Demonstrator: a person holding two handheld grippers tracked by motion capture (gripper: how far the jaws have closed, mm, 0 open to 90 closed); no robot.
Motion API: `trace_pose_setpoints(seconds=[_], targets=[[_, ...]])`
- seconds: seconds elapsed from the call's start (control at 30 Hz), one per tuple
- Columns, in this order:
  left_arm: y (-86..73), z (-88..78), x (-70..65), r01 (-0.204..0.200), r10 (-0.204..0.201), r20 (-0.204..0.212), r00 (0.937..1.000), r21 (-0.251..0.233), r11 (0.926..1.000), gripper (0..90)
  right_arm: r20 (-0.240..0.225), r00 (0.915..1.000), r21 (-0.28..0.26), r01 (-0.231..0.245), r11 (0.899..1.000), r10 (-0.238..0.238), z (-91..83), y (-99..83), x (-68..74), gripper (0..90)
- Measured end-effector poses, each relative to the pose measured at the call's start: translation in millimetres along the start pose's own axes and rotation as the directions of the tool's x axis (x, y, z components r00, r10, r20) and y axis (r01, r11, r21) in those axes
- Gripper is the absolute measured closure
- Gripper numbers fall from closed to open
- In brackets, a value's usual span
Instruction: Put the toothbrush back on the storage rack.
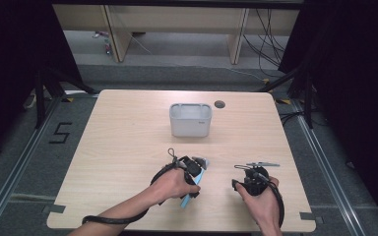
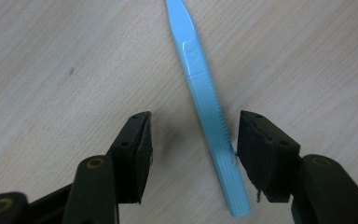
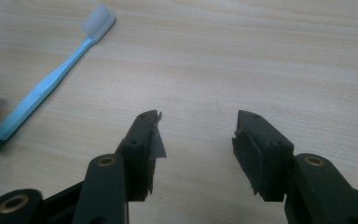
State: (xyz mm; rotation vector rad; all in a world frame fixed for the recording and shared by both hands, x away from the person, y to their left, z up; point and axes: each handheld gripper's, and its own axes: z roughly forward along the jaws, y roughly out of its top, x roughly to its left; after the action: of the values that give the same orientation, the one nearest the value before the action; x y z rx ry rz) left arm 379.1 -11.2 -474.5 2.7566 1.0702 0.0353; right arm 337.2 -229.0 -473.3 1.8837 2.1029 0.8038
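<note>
Left gripper (image 2: 193, 140) is down over the blue toothbrush (image 2: 204, 100) on the table (image 1: 128, 147), jaws apart, not clamping it. Right gripper (image 3: 197, 135) gapes empty nearby.

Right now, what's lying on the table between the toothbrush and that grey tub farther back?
Nothing: in the high view, bare tabletop runs from the toothbrush up to the grey tub.
</note>
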Motion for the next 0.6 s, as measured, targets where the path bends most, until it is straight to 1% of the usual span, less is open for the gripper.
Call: trace_pose_setpoints(seconds=[0.1,0.2,0.23,0.27,0.3,0.33,0.6], targets=[[0.3,1.0,-0.3,-0.003,0.003,0.003,1.0,0.003,1.0,46.7,0.002,1.0,0.001,0.003,1.0,-0.003,0.6,-0.1,-0.2,50.2],[0.8,1.5,-0.9,-0.021,0.021,-0.002,0.9998,0.01,0.9997,49.1,0.0,1.0,0.0,0.006,1.0,-0.006,0.9,0.0,-0.3,50.2],[0.8,2.0,-1.3,-0.022,0.022,-0.002,0.9997,0.008,0.9997,50.0,0.0,1.0,0.0,0.006,1.0,-0.006,0.9,0.0,-0.3,50.2],[0.8,3.0,-2.6,-0.012,0.012,-0.003,0.9999,-0.006,0.9999,51.1,-0.001,1.0,0.0,0.006,1.0,-0.006,0.9,-0.1,-0.2,50.1],[0.8,3.0,-2.6,-0.012,0.012,-0.003,0.9999,-0.006,0.9999,51.9,-0.001,1.0,0.0,0.006,1.0,-0.006,0.9,-0.1,-0.2,50.1],[1.3,2.7,-1.3,-0.045,0.045,-0.01,0.999,0.018,0.9988,52.9,-0.001,1.0,0.0,0.008,1.0,-0.008,0.9,-0.2,-0.2,50.2],[2.1,3.2,-0.6,-0.067,0.068,-0.015,0.9976,0.03,0.9973,58.3,-0.001,1.0,0.0,0.004,1.0,-0.004,0.8,0.1,-0.8,50.2]])
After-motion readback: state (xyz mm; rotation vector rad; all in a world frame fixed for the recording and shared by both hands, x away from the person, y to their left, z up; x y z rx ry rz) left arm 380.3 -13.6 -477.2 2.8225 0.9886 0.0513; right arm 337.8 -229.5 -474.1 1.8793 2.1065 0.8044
